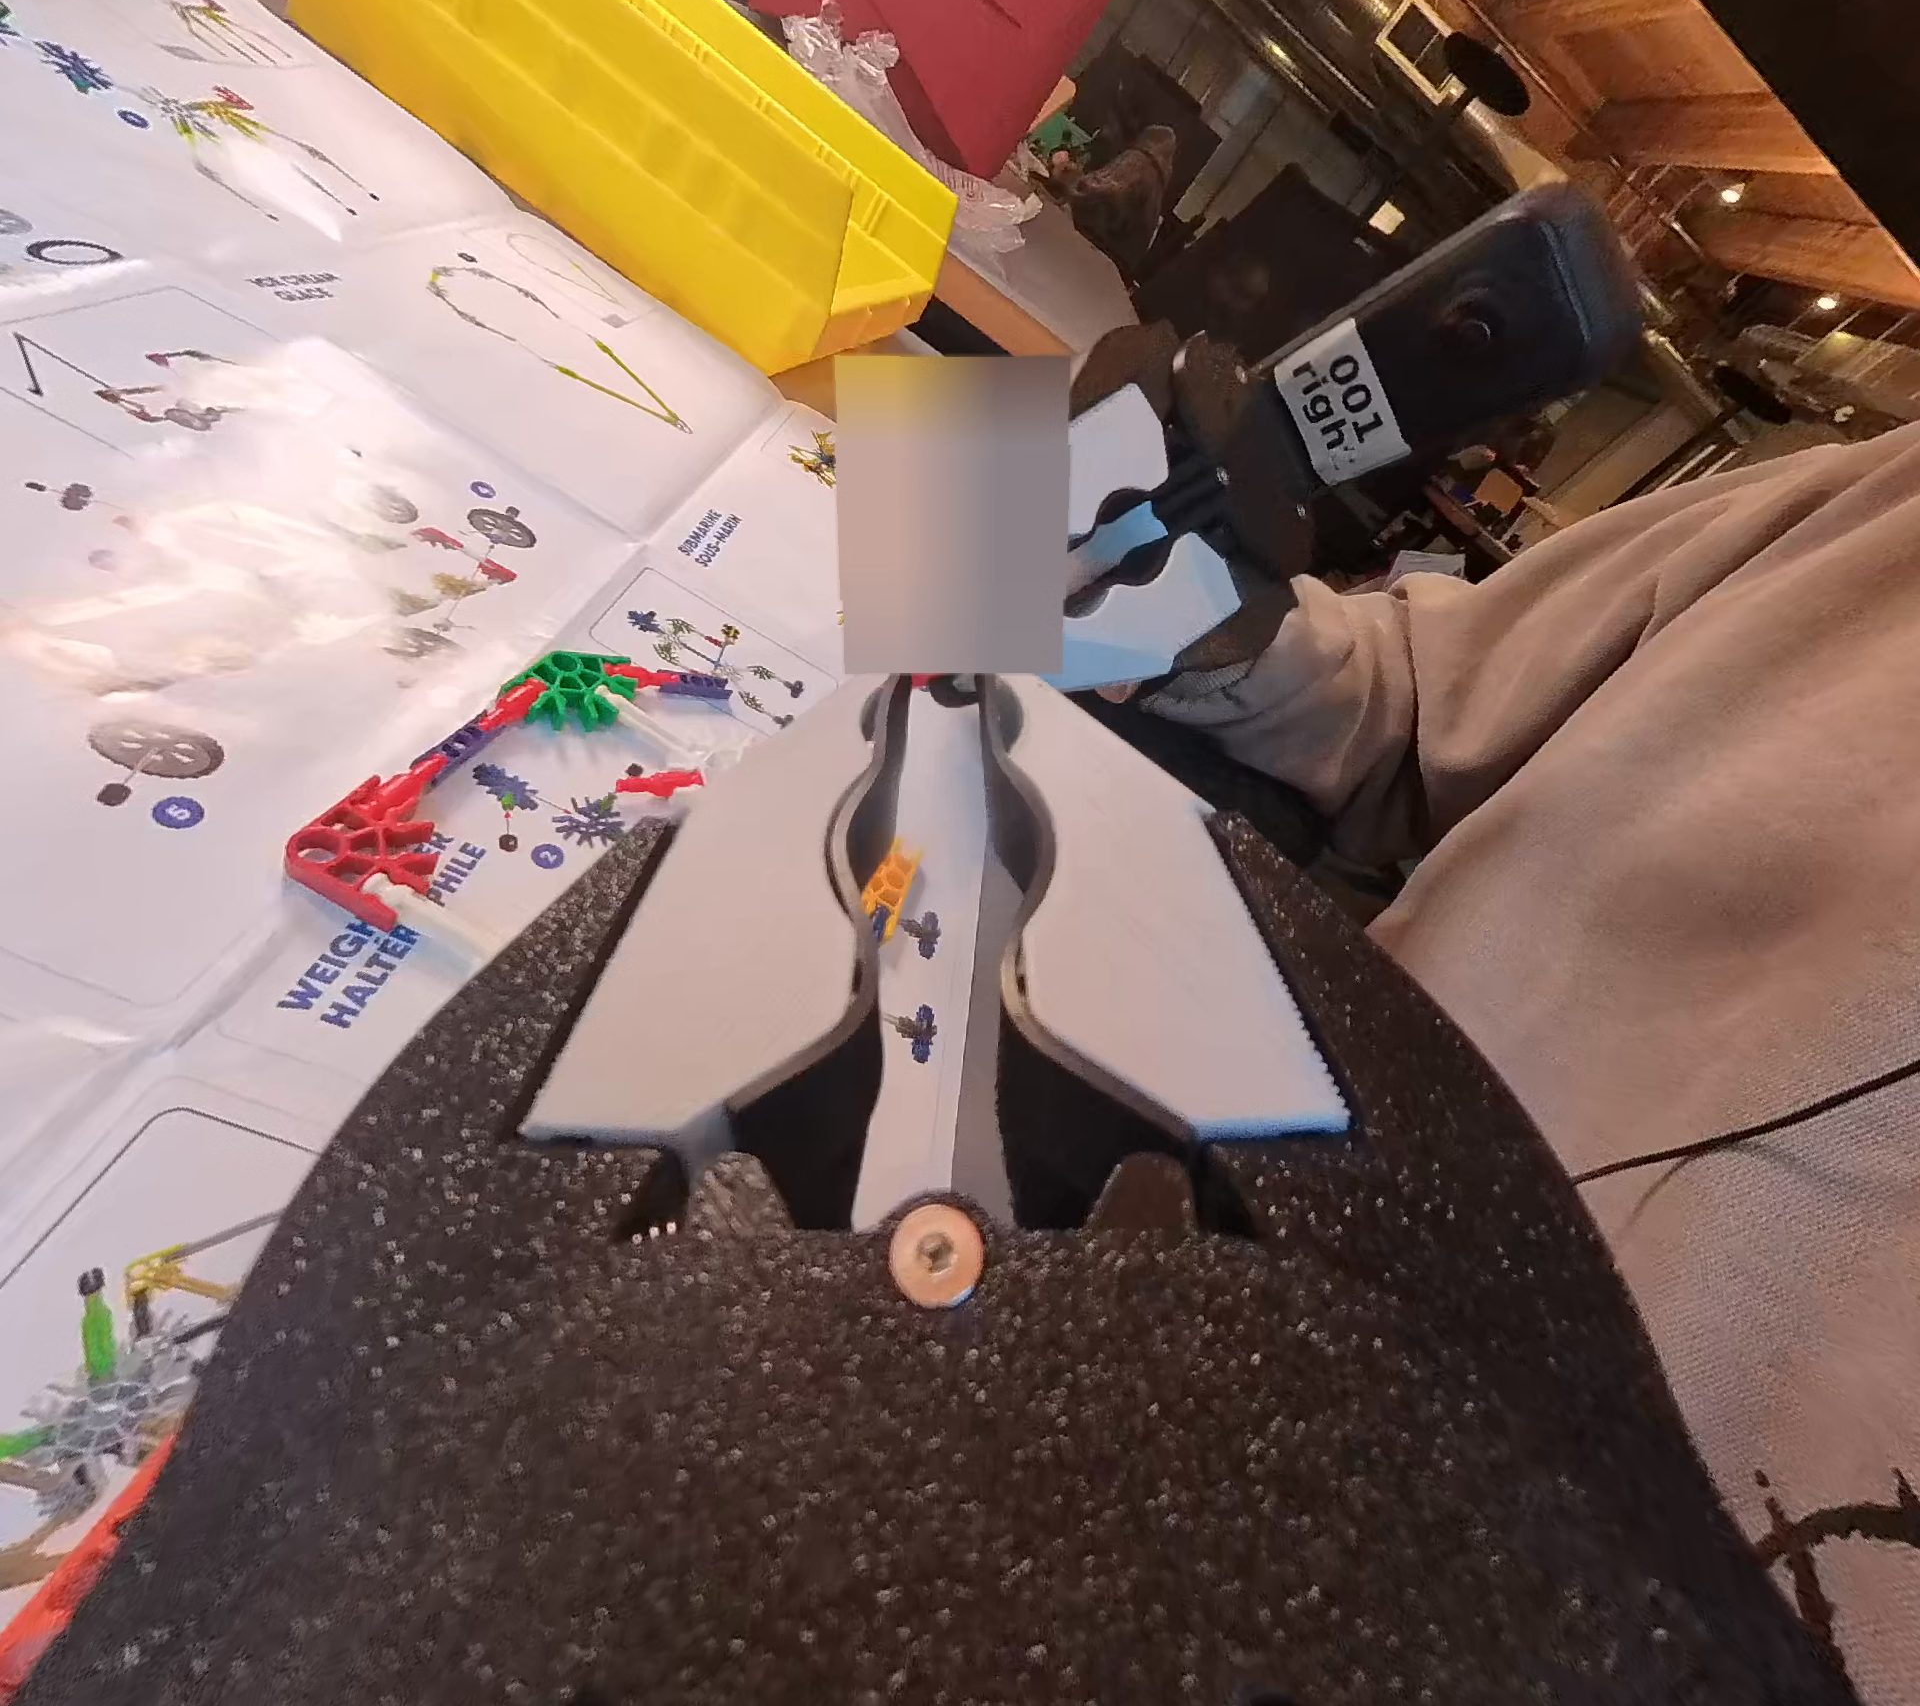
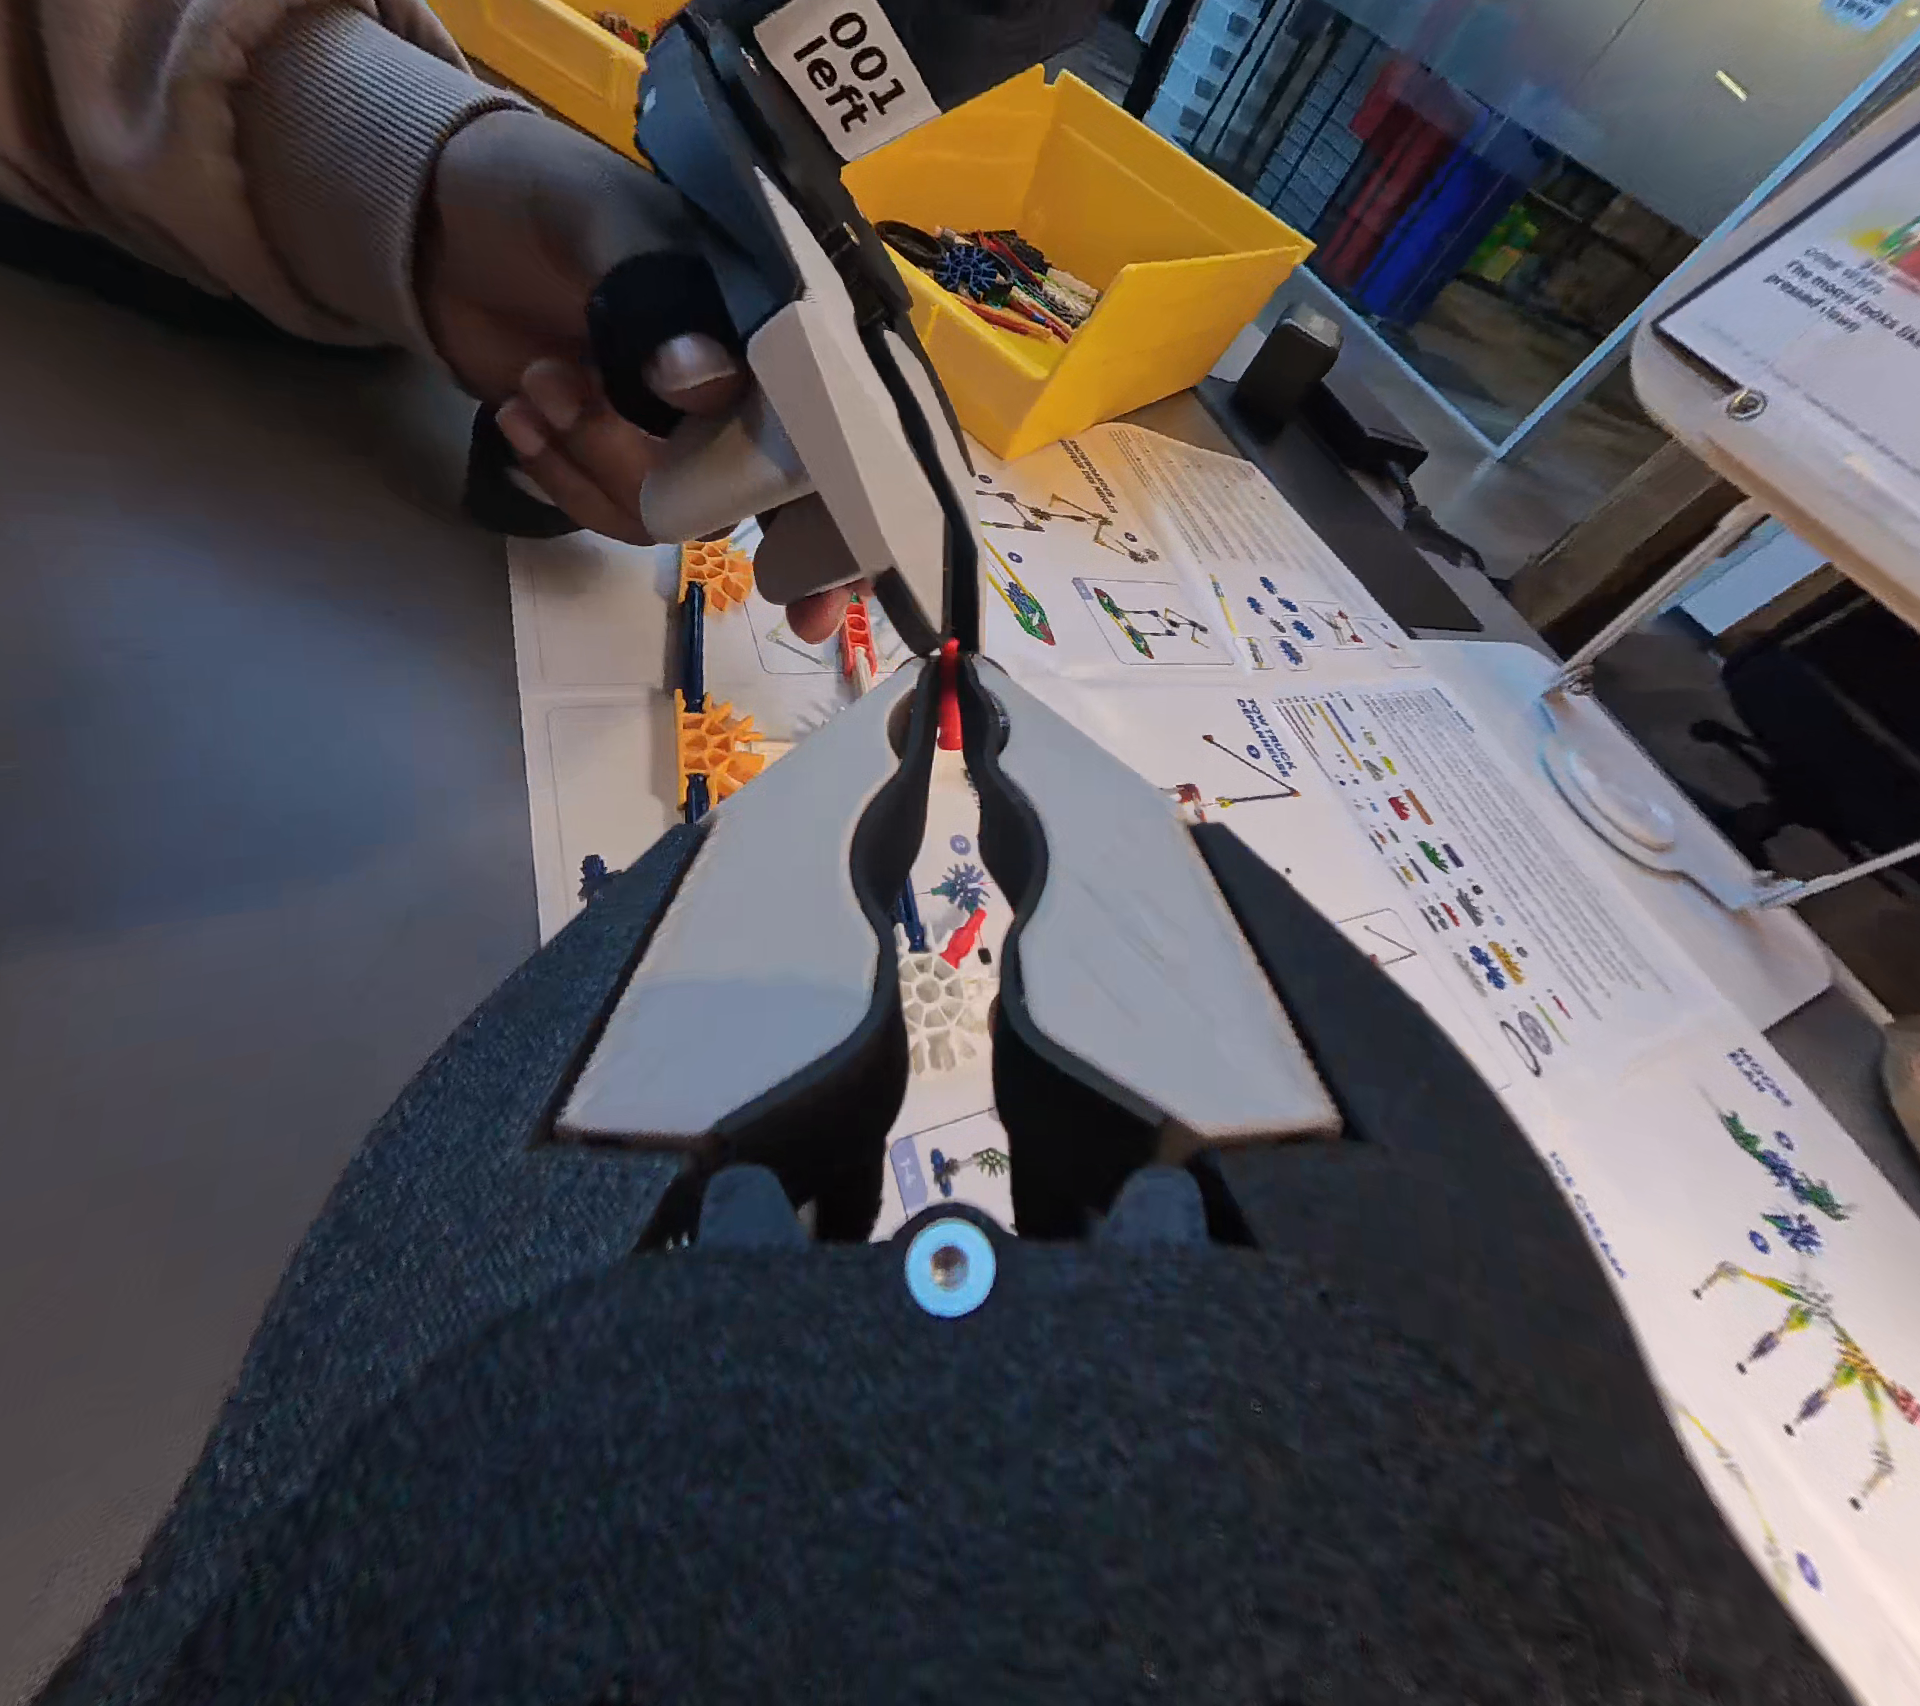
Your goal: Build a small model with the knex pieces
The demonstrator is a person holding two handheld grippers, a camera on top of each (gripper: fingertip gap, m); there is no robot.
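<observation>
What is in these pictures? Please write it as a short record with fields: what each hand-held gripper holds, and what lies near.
left hand-held gripper: tips closed on the top end of a small red rod
right hand-held gripper: closed on the same red rod, lower down
surface: white instruction sheet on a table
near the left: red and green toy piece lying on the sheet
near the right: orange and blue toy piece lying on the sheet
behind: yellow bin with small toy parts inside
</observation>
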